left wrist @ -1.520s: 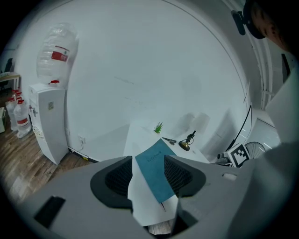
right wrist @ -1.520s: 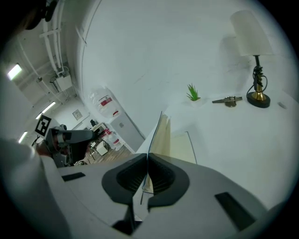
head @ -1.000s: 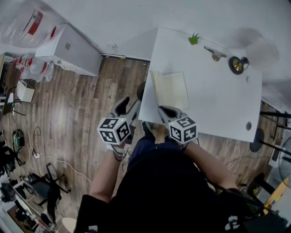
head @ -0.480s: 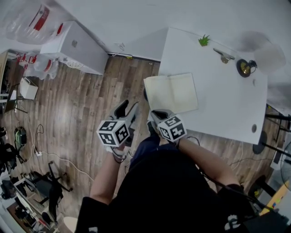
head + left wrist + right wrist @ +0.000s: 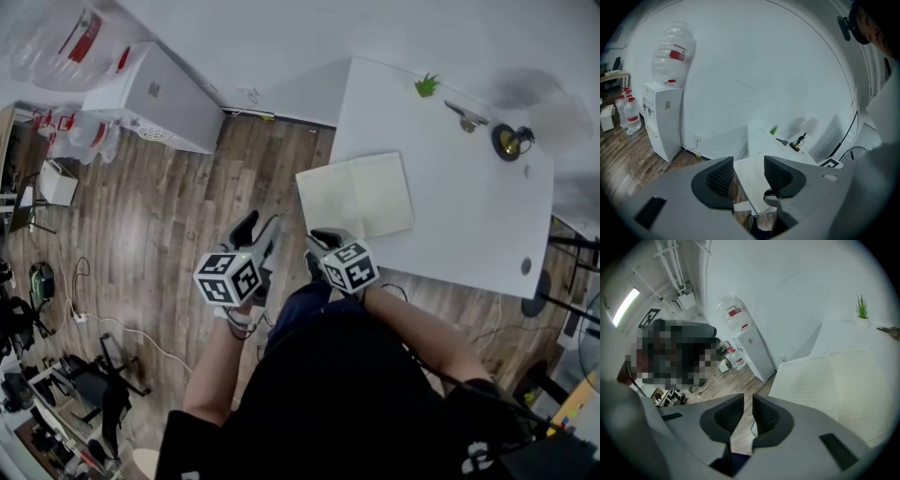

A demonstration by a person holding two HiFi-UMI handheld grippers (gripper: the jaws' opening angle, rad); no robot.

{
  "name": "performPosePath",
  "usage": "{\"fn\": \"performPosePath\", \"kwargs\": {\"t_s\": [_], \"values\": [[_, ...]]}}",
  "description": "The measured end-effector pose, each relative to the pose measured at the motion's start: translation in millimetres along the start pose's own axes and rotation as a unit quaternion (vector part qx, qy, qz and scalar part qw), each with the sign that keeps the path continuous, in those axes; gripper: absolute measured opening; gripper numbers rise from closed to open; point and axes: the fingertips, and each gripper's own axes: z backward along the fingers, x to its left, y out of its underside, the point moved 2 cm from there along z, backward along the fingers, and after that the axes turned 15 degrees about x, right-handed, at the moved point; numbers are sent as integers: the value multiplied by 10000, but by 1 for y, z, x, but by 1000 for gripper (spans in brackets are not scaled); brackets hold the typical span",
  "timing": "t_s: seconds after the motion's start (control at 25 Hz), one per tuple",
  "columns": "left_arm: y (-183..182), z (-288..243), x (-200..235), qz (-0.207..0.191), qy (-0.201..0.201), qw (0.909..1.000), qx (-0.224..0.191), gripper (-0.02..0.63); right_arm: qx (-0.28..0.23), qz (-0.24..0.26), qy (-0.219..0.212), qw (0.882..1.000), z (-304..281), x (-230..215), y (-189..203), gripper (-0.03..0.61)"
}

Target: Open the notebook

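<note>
The notebook (image 5: pixel 356 195) lies open and flat on the near left corner of the white table (image 5: pixel 469 197), two cream pages up, its left page jutting past the table edge. Both grippers hang off the table, over the floor and the person's lap. My right gripper (image 5: pixel 319 241) is just short of the notebook's near edge; its jaws are opening, a narrow gap with nothing in it (image 5: pixel 747 411). The lined pages (image 5: pixel 825 385) lie ahead to its right. My left gripper (image 5: pixel 260 228) stands open and empty (image 5: pixel 747 171), left of the notebook (image 5: pixel 752 180).
A small green plant (image 5: pixel 427 84), a metal tool (image 5: pixel 466 115) and a brass object (image 5: pixel 509 141) sit along the table's far side. A white water dispenser (image 5: pixel 155 94) stands on the wooden floor at left, with bottles beside it.
The notebook went from one page showing to both pages lying flat. The right gripper drew back from the notebook off the table's near edge. The left gripper shifted slightly toward the person.
</note>
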Motion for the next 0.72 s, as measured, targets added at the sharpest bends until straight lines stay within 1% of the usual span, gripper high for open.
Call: {"fn": "performPosePath", "kwargs": {"t_s": [0.12,0.24,0.44,0.56,0.72], "values": [[-4,-4,-6,-30,57,10000,-41,202,-186,-12,124,9997,16,-6,-9,55],[-10,-7,-16,-67,110,9998,-115,202,-502,-175,259,9982,41,-20,-20,55],[-26,-13,-36,-204,120,9993,-292,202,-1153,-489,576,9904,94,-50,-43,55],[-46,-11,-48,-400,6,9981,-474,199,-1520,-590,771,9836,131,-67,-58,54],[-88,-2,-60,-688,-219,9932,-910,196,-2049,-518,1080,9714,185,-87,-85,54]]}}
